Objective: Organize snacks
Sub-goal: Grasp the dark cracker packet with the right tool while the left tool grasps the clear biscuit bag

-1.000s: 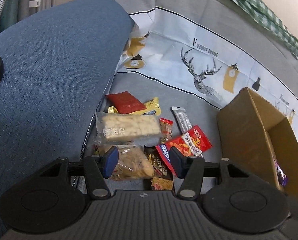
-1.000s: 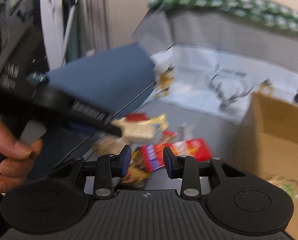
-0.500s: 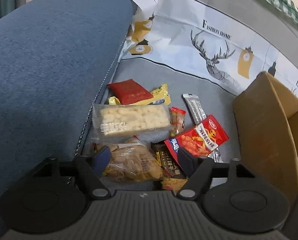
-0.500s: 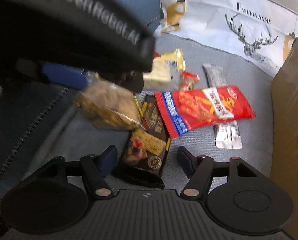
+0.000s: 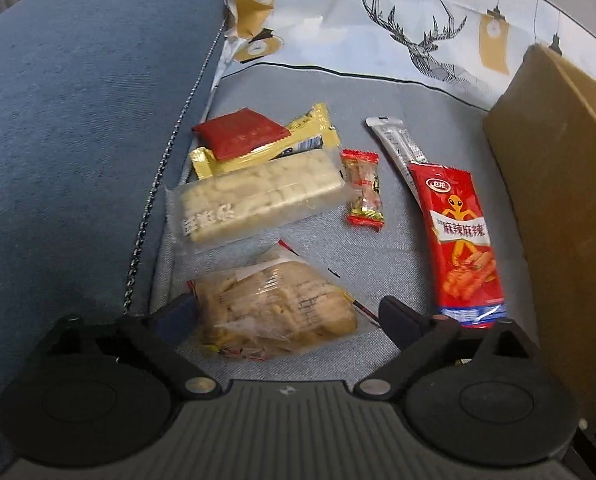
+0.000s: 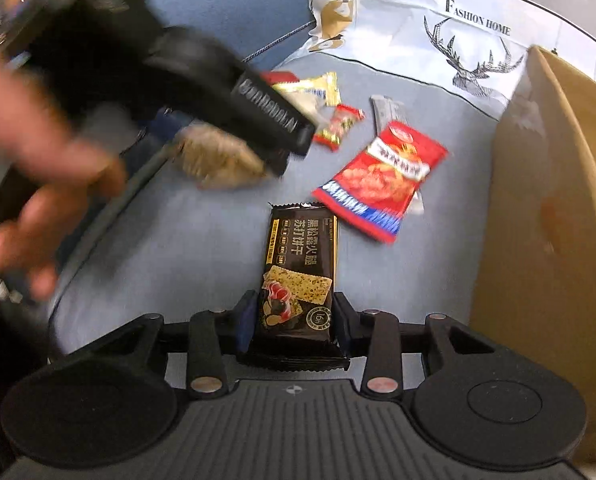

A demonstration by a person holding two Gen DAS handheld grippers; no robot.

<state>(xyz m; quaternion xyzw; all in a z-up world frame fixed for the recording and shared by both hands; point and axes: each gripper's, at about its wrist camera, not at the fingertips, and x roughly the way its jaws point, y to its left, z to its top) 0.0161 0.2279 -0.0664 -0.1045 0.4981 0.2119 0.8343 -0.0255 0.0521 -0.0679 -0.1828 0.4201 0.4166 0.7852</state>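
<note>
The snacks lay scattered on the grey sofa seat [image 5: 377, 92], and the cardboard box [image 5: 557, 184] standing at its right edge serves here as the landmark. The left claw [image 5: 286, 312] had just been opening and stood at its widest, straddling the clear bag of brown biscuits [image 5: 274, 312], the snack farthest from the box on the near side. Its fingers sat either side of the bag and did not appear to press it. Beyond that bag lay the pale puffed-rice bar [image 5: 254, 200], then a yellow packet [image 5: 298, 136] with a dark red sachet [image 5: 238, 132] on top. Closer to the box were a small red candy [image 5: 361, 188], a silver stick pack [image 5: 397, 140] and, just beside the box wall, the long red spicy-snack packet [image 5: 461, 244].

In the right wrist view, the right claw [image 6: 294, 320] had just been closing, and its pads pressed the near end of the black soda-cracker pack [image 6: 298, 272], which pointed away from the camera with the box to its right.

Judging from this, a two-handed pick was in hand, the right grasp made and the left one not yet. Next, the left claw would need to close gently on the crinkly bag, while the cracker pack needed lifting over the box's rim and releasing inside.
</note>
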